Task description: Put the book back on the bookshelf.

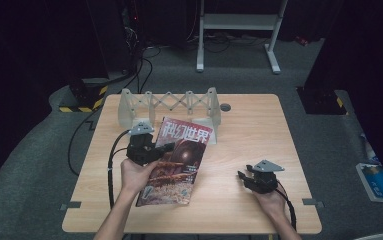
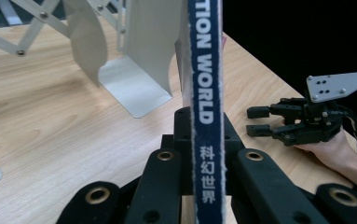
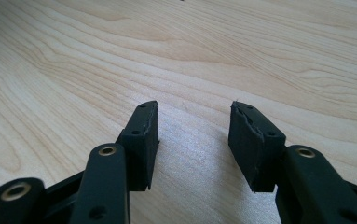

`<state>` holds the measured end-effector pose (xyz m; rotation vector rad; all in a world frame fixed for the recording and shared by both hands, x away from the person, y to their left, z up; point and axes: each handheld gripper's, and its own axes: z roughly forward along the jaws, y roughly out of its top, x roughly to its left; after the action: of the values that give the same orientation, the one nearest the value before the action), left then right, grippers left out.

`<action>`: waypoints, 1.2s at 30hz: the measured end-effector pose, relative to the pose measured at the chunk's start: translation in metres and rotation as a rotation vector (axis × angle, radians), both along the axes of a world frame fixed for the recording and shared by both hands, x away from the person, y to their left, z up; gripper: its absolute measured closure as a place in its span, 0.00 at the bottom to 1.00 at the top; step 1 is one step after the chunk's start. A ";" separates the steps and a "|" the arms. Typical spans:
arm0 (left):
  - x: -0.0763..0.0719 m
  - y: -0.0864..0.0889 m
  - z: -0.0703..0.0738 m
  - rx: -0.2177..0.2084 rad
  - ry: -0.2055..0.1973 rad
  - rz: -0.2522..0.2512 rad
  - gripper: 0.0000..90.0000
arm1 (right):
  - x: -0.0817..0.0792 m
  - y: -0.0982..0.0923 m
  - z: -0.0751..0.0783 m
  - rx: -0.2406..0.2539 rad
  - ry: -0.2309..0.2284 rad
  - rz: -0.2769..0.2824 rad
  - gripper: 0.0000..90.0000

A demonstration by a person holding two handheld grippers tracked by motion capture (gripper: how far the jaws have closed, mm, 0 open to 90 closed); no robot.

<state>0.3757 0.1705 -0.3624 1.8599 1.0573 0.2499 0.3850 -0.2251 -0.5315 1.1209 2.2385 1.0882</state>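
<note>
Wooden desk (image 1: 244,135) carries white accordion book rack (image 1: 169,102) at far edge. Science-fiction magazine (image 1: 179,165) lies tilted just before rack, left-centre, spine (image 2: 206,93) pinched in left claw (image 1: 166,147). Right claw (image 1: 243,177) well apart, spread, nothing between pads.

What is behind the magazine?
Behind the magazine stands a white fold-out rack on the wooden table. The magazine's top edge covers part of the rack's foot, so that part stays hidden.
</note>
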 end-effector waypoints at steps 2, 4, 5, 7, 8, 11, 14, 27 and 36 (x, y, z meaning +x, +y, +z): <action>0.001 0.004 0.002 0.002 0.005 0.009 0.93 | 0.000 0.000 0.000 0.000 0.000 0.002 0.58; 0.002 0.006 0.003 0.010 0.004 0.012 0.93 | 0.000 0.000 0.000 0.000 0.002 0.002 0.58; 0.003 0.007 0.004 0.015 0.004 0.017 0.93 | 0.000 0.000 0.000 0.000 0.001 0.001 0.58; 0.004 0.010 0.006 0.024 0.004 0.029 0.93 | 0.000 0.000 0.000 0.000 0.001 0.002 0.58; 0.005 0.012 0.008 0.031 -0.001 0.034 0.93 | 0.000 0.000 0.000 0.000 0.001 0.001 0.58; 0.006 0.017 0.012 0.038 -0.010 0.056 0.93 | 0.000 0.000 0.000 0.000 0.001 0.002 0.58; 0.006 0.024 0.016 0.041 -0.017 0.082 0.93 | 0.000 0.000 0.000 0.000 0.001 0.002 0.58; 0.014 0.042 0.025 0.105 0.009 0.124 0.93 | 0.000 0.000 0.000 0.000 0.001 0.001 0.58; 0.020 0.051 0.031 0.132 0.008 0.159 0.93 | 0.000 0.000 0.000 -0.001 0.002 0.002 0.58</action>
<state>0.3960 0.2211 -0.3318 1.8961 1.2213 0.4138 0.3852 -0.2250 -0.5314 1.1204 2.2419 1.0876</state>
